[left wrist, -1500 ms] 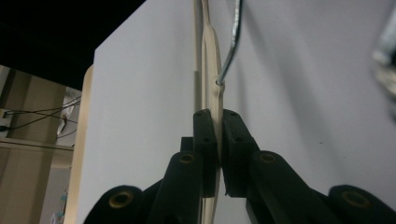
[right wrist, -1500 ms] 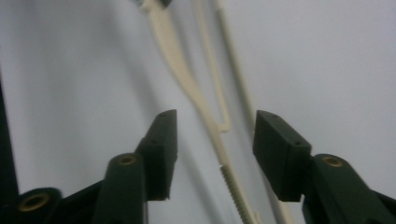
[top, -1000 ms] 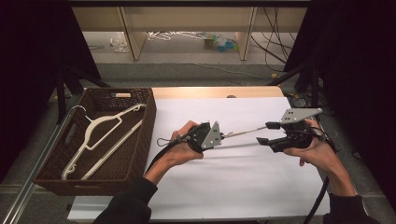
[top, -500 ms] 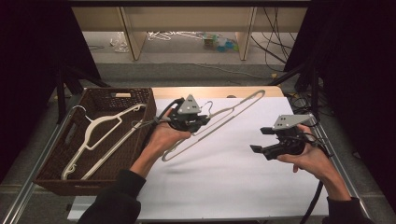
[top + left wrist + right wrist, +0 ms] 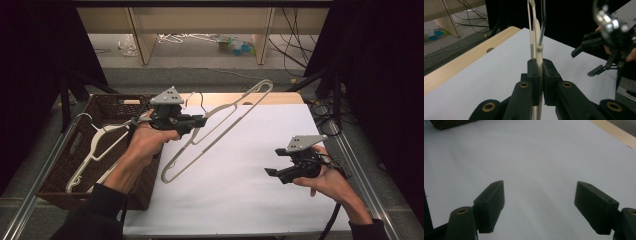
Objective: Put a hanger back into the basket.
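Note:
A white plastic hanger hangs tilted in the air over the white sheet. My left gripper is shut on it near its neck. In the left gripper view the jaws pinch the hanger edge-on, and its metal hook rises above them. My right gripper sits low over the sheet at the right, apart from the hanger. Its jaws have just been opening and stand open with nothing between them. The left gripper view also catches it farther off.
A dark wicker basket stands at the table's left edge with white hangers lying in it. The wooden tabletop shows beyond the sheet. Metal rails run along both sides of the table, and cables lie on the floor behind.
The left gripper has lifted the hanger and swung it up and to the left, toward the basket. The right gripper has come away from the hanger, opened wider and dropped to the lower right.

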Action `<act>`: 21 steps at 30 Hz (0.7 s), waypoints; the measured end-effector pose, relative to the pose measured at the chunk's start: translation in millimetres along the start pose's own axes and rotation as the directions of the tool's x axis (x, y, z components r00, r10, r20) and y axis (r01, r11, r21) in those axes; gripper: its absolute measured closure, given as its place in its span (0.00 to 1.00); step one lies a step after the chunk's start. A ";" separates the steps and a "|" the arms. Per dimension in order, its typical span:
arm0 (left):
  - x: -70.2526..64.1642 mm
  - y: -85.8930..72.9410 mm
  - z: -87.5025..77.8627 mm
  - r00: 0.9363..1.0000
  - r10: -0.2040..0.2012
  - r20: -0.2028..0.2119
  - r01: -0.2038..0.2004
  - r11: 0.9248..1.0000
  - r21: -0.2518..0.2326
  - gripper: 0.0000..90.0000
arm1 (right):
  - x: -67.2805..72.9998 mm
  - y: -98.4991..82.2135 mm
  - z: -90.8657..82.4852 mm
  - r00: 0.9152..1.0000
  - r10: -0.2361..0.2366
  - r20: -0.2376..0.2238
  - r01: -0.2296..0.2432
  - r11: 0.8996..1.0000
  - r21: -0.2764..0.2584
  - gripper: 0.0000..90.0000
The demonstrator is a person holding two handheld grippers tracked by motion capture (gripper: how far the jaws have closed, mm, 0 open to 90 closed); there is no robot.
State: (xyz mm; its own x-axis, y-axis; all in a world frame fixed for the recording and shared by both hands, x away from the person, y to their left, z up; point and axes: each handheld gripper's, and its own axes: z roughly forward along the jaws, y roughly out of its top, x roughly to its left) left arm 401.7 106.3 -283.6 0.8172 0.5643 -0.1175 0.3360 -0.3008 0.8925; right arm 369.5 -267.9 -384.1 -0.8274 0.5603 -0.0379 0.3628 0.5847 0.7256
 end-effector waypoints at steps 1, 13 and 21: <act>-0.1 3.3 -5.7 1.000 -0.011 0.011 0.011 1.000 -0.004 0.95 | 0.9 -1.0 0.5 1.000 0.000 -0.002 0.000 1.000 0.005 0.28; 14.1 24.7 -56.1 0.998 -0.056 -0.022 0.055 0.998 -0.043 0.95 | 5.2 -12.3 6.1 1.000 -0.002 -0.017 0.003 0.999 0.033 0.27; 35.1 21.6 -96.8 0.991 -0.082 -0.110 0.078 0.996 -0.039 0.95 | 1.2 -20.9 2.5 1.000 0.024 -0.004 -0.024 1.000 0.020 0.26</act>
State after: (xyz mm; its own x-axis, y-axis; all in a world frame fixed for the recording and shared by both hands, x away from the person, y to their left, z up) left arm 392.3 194.1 -226.3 0.7303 0.6684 -0.1411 0.3802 -0.2262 0.8968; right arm 362.0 -278.0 -401.0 -0.8201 0.5720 -0.0176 0.3912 0.5828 0.7122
